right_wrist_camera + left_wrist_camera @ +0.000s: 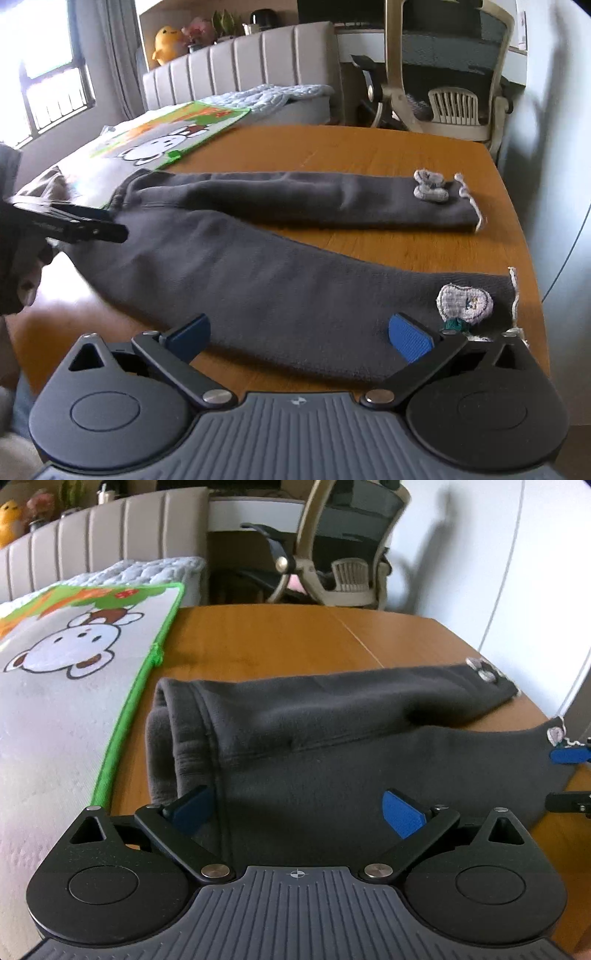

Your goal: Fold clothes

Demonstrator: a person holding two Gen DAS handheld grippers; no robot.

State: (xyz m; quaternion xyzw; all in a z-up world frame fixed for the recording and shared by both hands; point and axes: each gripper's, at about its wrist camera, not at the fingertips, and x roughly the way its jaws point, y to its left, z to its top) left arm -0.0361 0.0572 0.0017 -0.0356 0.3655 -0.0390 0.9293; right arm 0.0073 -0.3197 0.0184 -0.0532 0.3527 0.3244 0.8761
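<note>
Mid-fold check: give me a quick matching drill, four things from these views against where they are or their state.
Things:
1. grey pants
2. cartoon mat
3. left claw
4. office chair

Descriptions:
A. beyond the table's far edge
B. open at the waistband end
C. spread on the wooden table, legs apart
D. at the table's left edge, green border

Pairs: 1-C, 2-D, 3-B, 4-A

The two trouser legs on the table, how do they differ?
The far leg lies straight across the table; the near leg angles away from it, opening a wedge of wood. The far leg's cuff carries a small grey bow, the near leg's a heart-shaped patch. Both are dark grey fleece, lying flat.
</note>
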